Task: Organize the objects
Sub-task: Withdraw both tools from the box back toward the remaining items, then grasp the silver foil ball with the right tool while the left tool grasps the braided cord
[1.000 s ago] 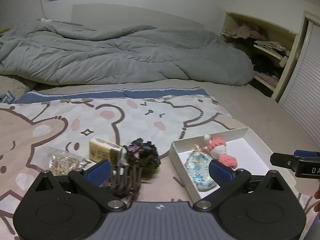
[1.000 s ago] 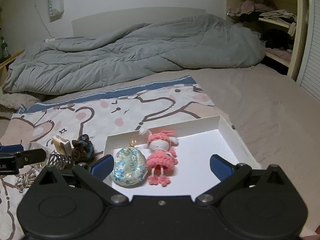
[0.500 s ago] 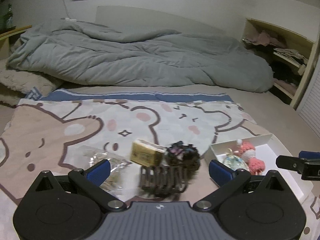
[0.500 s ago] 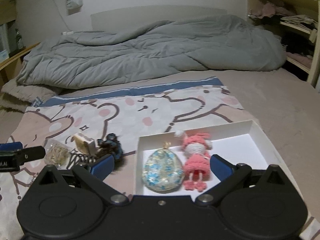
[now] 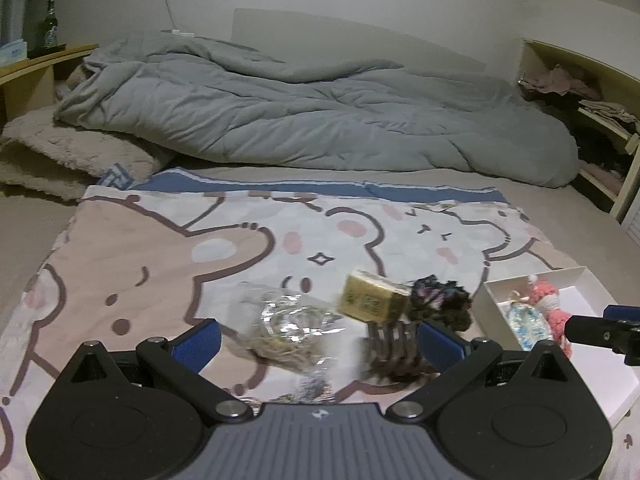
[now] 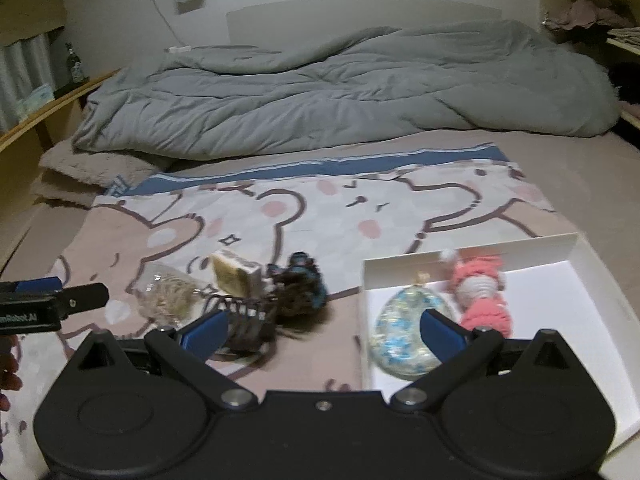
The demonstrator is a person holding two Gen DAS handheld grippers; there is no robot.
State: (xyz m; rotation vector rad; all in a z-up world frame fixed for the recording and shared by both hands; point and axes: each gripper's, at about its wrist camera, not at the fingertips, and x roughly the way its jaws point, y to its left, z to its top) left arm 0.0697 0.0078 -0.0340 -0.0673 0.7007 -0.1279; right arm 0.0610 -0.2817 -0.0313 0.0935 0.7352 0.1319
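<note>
On the cartoon blanket lie a clear bag of rubber bands [image 5: 286, 330] [image 6: 168, 298], a small tan box [image 5: 370, 296] [image 6: 234, 274], a dark scrunchie [image 5: 438, 300] [image 6: 300, 284] and a brown claw hair clip [image 5: 394, 344] [image 6: 248, 322]. A white box [image 6: 576, 264] [image 5: 560, 276] holds a blue patterned pouch [image 6: 404, 334] [image 5: 526, 322] and a pink crochet doll [image 6: 482, 294] [image 5: 550, 304]. My left gripper [image 5: 318, 338] is open, with the bag and clip between its fingers. My right gripper [image 6: 324, 328] is open, spanning the clip and pouch.
A grey duvet [image 5: 312, 116] lies bunched across the far bed. A fuzzy beige pillow [image 5: 68, 152] sits at the left. Shelves with clothes [image 5: 588, 100] stand at the right. A wooden ledge with a bottle [image 5: 50, 30] is at the far left.
Both grippers have swung left. The loose items now sit between the left fingers, and the white box has slid toward the right edge of both views. Both stay open.
</note>
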